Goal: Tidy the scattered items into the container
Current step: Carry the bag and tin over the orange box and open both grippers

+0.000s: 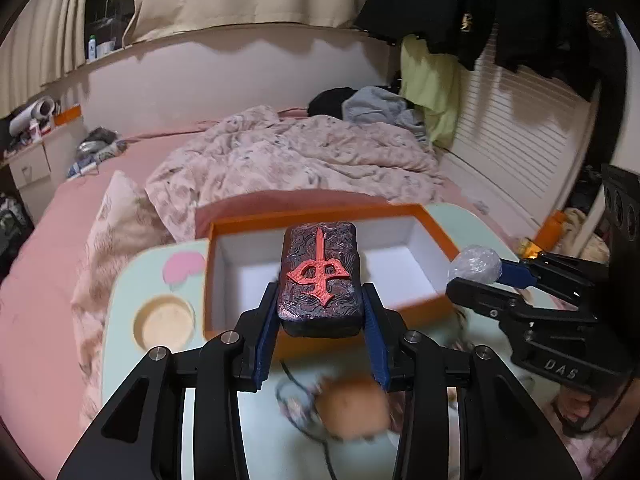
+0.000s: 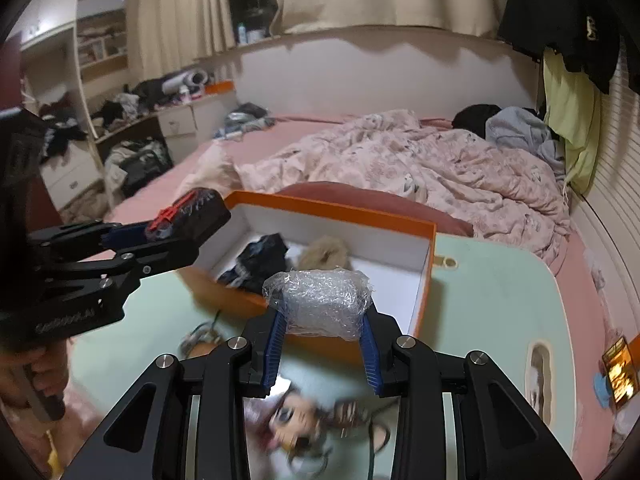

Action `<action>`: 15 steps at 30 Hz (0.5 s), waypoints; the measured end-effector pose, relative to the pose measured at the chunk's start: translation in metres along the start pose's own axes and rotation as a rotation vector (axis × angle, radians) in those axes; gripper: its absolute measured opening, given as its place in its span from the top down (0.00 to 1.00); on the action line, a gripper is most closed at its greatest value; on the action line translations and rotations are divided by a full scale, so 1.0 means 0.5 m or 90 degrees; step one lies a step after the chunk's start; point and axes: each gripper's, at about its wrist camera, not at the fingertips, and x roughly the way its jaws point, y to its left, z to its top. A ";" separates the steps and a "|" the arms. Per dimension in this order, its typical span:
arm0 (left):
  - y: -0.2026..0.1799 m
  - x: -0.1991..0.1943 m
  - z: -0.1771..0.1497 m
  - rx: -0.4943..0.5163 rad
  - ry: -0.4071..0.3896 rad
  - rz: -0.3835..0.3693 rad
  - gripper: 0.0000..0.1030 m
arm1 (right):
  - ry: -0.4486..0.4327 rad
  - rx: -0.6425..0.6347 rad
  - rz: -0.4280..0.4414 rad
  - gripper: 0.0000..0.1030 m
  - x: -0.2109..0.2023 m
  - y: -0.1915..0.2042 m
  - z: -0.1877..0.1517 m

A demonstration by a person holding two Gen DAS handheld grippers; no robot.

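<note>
My left gripper (image 1: 320,312) is shut on a dark patterned block with a raised red emblem (image 1: 320,276), held above the near wall of the orange box (image 1: 248,226) with a white inside. My right gripper (image 2: 324,320) is shut on a bundle wrapped in clear crinkled film (image 2: 324,304), held over the near edge of the orange box (image 2: 332,206). Inside the box lie a dark crumpled item (image 2: 260,260) and a beige fluffy item (image 2: 324,254). Each gripper shows in the other view: the right gripper (image 1: 476,276) beside the box, the left gripper (image 2: 176,220) at the box's left corner.
The box stands on a pale green table (image 2: 500,292) with cup holes (image 1: 163,322). Blurred loose items lie on the table below the grippers: a doll-like face (image 2: 292,424), cords (image 1: 292,396), a round tan object (image 1: 352,408). A bed with a pink floral duvet (image 1: 288,156) lies behind.
</note>
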 end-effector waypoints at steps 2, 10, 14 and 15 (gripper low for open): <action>0.002 0.021 0.014 -0.002 0.005 -0.004 0.61 | 0.007 -0.005 -0.012 0.68 0.024 0.000 0.015; 0.027 0.086 0.007 -0.083 0.054 -0.015 0.51 | 0.023 0.010 -0.057 0.50 0.077 -0.010 0.018; 0.026 0.060 -0.005 -0.063 0.025 0.021 0.32 | 0.001 0.026 -0.072 0.34 0.063 -0.022 0.011; 0.023 0.052 -0.006 -0.053 0.018 0.029 0.32 | 0.000 0.027 -0.069 0.34 0.059 -0.023 0.010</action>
